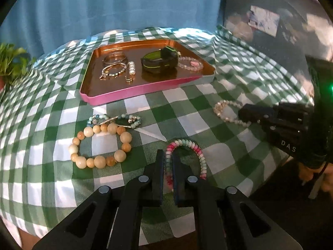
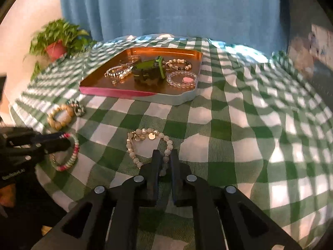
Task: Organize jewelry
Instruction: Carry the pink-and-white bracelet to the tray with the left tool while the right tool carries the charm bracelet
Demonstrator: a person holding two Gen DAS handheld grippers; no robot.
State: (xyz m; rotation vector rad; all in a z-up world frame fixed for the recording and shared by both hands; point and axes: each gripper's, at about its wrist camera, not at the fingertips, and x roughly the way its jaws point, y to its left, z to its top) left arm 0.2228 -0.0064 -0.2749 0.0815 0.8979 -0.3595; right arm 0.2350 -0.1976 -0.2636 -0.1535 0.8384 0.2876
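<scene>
The left gripper's fingers [image 1: 161,166] cover the near arc of the pink-and-mint bead bracelet [image 1: 193,148]. The right gripper's fingers [image 2: 155,164] hide the near beads of the pale bead bracelet [image 2: 133,143]. The potted plant [image 1: 12,60] is cut off by the left wrist view's edge. In the tray [image 2: 129,92], the small pieces behind the black-and-green watch [image 2: 148,70] blur together.

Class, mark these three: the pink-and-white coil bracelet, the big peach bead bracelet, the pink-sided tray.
pink-and-white coil bracelet [image 1: 199,153], left wrist view, right-hand arc
big peach bead bracelet [image 1: 100,161], left wrist view, a near bead
pink-sided tray [image 1: 133,92], left wrist view, front wall
</scene>
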